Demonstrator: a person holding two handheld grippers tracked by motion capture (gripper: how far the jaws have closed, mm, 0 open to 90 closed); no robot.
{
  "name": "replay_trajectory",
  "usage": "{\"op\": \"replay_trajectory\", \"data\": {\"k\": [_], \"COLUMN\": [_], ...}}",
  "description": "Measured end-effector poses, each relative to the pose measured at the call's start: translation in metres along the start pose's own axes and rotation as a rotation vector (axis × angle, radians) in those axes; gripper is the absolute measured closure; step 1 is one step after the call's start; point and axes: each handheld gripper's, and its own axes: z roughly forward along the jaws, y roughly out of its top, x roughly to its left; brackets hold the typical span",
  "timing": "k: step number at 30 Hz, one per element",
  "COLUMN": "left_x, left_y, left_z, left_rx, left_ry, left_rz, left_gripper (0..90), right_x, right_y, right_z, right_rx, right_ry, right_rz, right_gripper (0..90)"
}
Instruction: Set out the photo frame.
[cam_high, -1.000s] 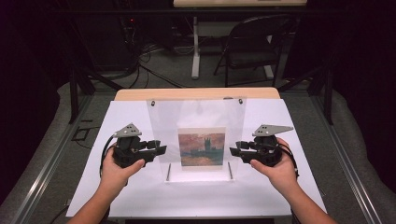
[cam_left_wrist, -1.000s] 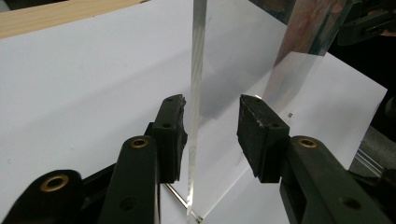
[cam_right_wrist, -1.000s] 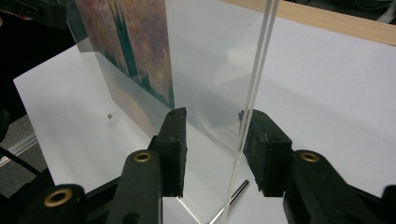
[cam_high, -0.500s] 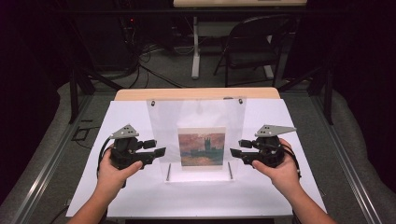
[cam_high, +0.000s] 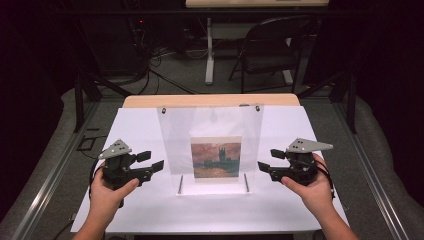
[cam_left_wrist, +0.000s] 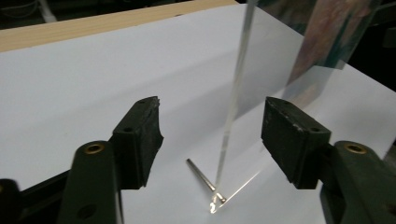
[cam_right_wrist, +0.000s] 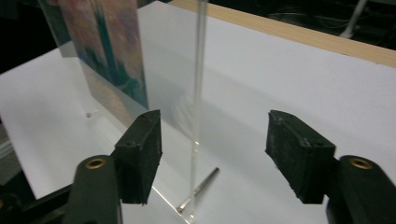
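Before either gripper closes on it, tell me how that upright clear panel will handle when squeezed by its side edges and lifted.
The clear panel looks like a stiff, thin sheet, so it should probably hold its shape. Its faces look glossy, so the jaws may slip. It stands tall on two thin metal pins, so a sideways nudge from the left gripper or right gripper could likely tip it.

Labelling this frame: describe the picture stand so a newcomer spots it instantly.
On the white table, midway between the two hands, stands a clear acrylic panel, upright. It alone is see-through, holding a small reddish painting print and resting on two thin metal pins.
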Motion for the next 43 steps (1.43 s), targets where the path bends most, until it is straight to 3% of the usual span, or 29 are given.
{"op": "replay_trajectory", "data": {"k": [5,6,7,11,12,17,22,26,36,43], "left_x": [0.012,0.014,0.019,0.026,0.029,0.035,0.036,0.038,0.034,0.033], "left_y": [-0.018,-0.022,-0.029,-0.040,-0.047,-0.064,-0.074,-0.086,-0.096,-0.096], "left_z": [-0.003,-0.003,0.000,0.005,0.010,0.022,0.031,0.042,0.051,0.053], "left_rx": [-0.014,-0.011,-0.013,-0.005,-0.004,0.010,0.032,0.067,0.100,0.108], "left_ry": [0.071,0.085,0.107,0.132,0.162,0.165,0.196,0.178,0.194,0.190], "left_rz": [-0.038,-0.045,-0.060,-0.087,-0.091,-0.121,-0.109,-0.122,-0.097,-0.089], "left_gripper": [34.8,34.8,34.8,34.8,34.8,34.8,34.8,34.8,34.9,34.9], "right_x": [-0.007,-0.012,-0.013,-0.017,-0.019,-0.020,-0.020,-0.023,-0.023,-0.028], "right_y": [-0.014,-0.023,-0.026,-0.037,-0.043,-0.055,-0.065,-0.076,-0.095,-0.099], "right_z": [-0.002,0.000,0.000,0.003,0.005,0.014,0.022,0.028,0.043,0.044], "right_rx": [0.016,0.032,0.036,0.053,0.061,0.075,0.086,0.087,0.133,0.124], "right_ry": [-0.055,-0.083,-0.092,-0.113,-0.116,-0.116,-0.126,-0.141,-0.142,-0.139], "right_rz": [-0.004,0.005,0.014,0.027,0.043,0.068,0.074,0.087,0.102,0.143], "right_gripper": [29.3,28.1,27.9,27.8,27.9,28.1,28.7,28.9,29.9,30.3]}}
